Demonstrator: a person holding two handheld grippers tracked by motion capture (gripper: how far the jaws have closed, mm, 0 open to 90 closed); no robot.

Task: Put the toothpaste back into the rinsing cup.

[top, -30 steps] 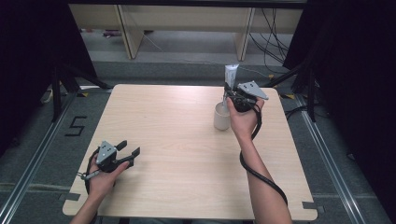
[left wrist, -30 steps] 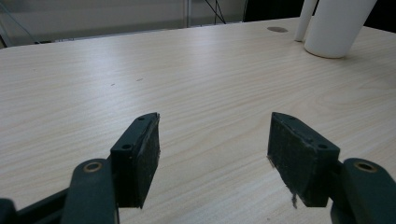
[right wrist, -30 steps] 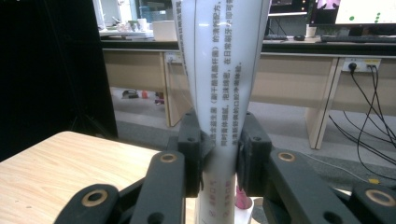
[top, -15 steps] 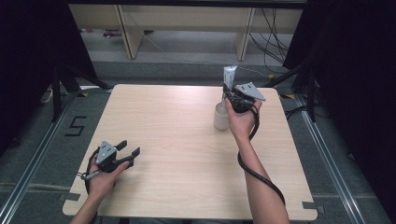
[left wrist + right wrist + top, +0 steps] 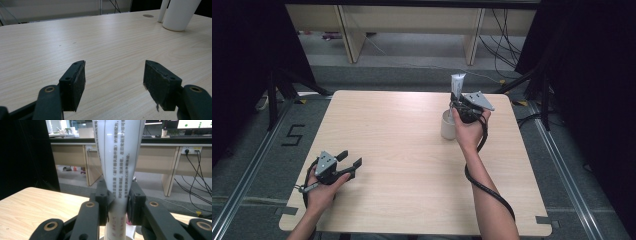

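Right gripper (image 5: 117,202) clamps a soft white tube (image 5: 117,165) above the cup (image 5: 448,125); squeezed tube may slip or tip it. Left gripper (image 5: 115,82) idle, wide open.

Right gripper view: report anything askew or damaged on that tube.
The white tube stands upright, and the right gripper is shut on it, denting its lower part between the pads. No tear or spill shows. In the high view it stands beside the white cup.
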